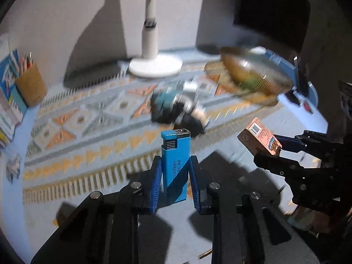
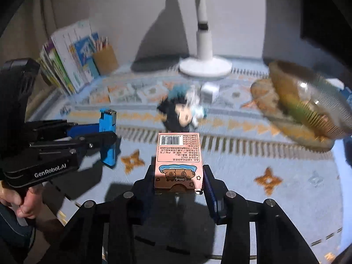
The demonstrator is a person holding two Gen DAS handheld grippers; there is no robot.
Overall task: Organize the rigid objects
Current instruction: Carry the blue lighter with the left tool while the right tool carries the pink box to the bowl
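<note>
Two grips are loaded above the tabletop (image 2: 297, 198) — the left gripper (image 1: 175, 171) clamps a lighter (image 1: 175, 160), the right gripper (image 2: 178, 182) pinches a pink box (image 2: 178, 158) — and the box, held only by its lower end, could pivot and drop.

"GenRobot.AI" – left claw (image 2: 107, 138), "Made in China" – box (image 2: 178, 160)

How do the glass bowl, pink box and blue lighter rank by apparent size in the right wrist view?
1. glass bowl
2. pink box, though it is nearest the camera
3. blue lighter
</note>
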